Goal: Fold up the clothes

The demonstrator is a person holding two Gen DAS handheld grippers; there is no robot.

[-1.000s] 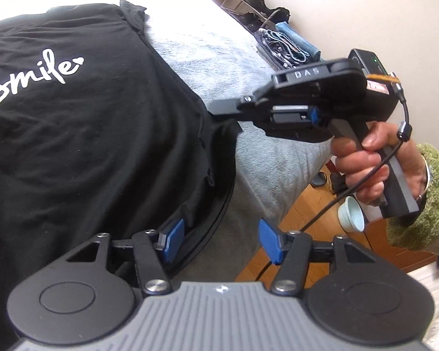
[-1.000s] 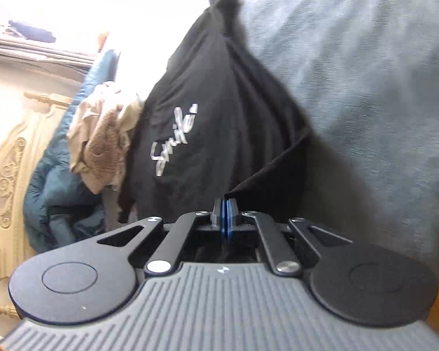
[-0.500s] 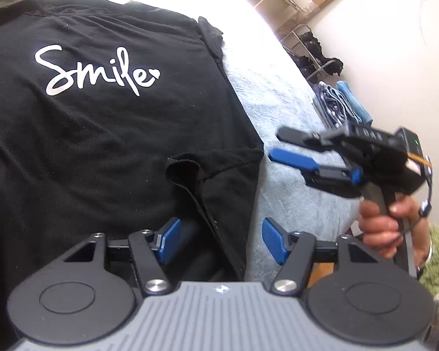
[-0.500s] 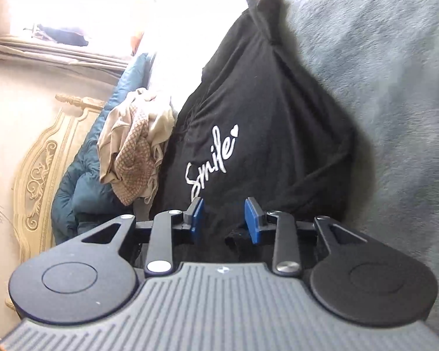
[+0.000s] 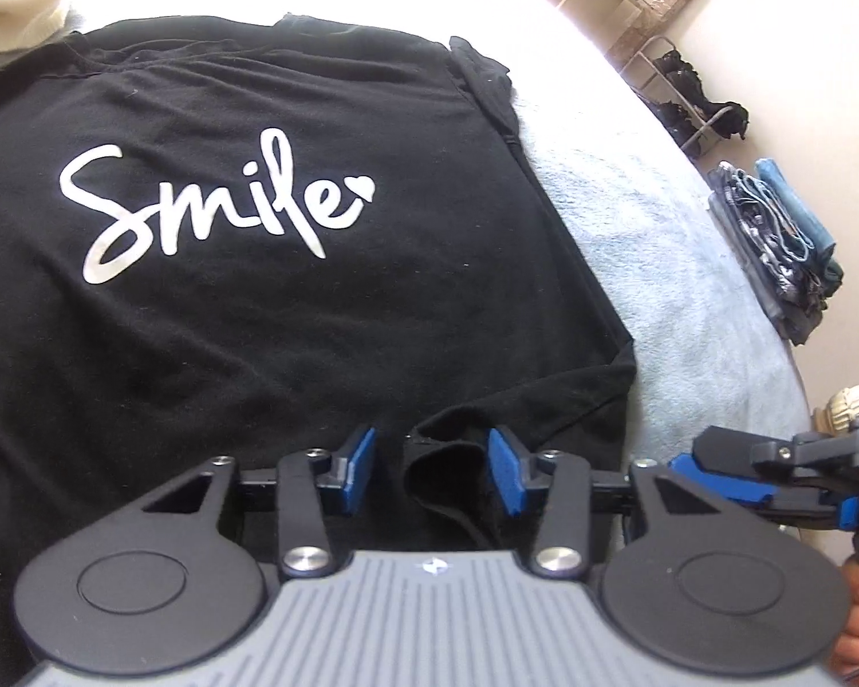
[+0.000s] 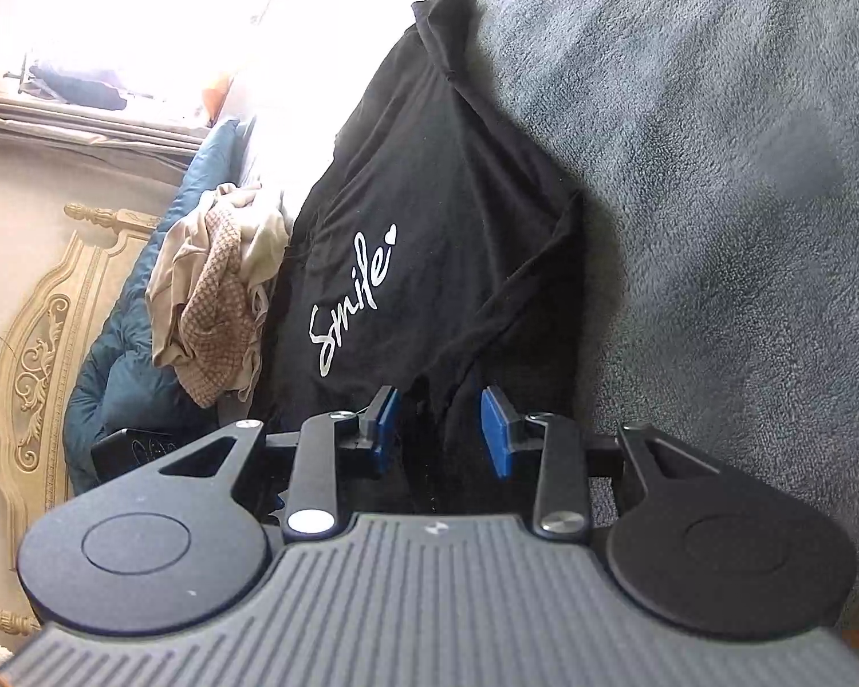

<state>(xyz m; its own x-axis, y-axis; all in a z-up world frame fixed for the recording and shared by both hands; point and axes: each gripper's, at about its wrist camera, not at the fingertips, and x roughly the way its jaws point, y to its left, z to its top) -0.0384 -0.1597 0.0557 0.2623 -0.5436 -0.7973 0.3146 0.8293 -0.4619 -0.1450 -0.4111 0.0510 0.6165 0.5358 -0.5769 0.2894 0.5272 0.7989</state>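
Left wrist view: both hand-held grippers point(image 5: 432, 472) gape over black T-shirt point(image 5: 257, 315).

I see a grey fleece-covered bed point(image 5: 676, 286) carrying the black T-shirt point(image 5: 292, 315) spread flat, folded clothes point(image 5: 773, 240) far right.

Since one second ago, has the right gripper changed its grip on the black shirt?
Yes. The right gripper was shut on the black shirt hem; now it is open, and the shirt lies flat on the grey blanket.
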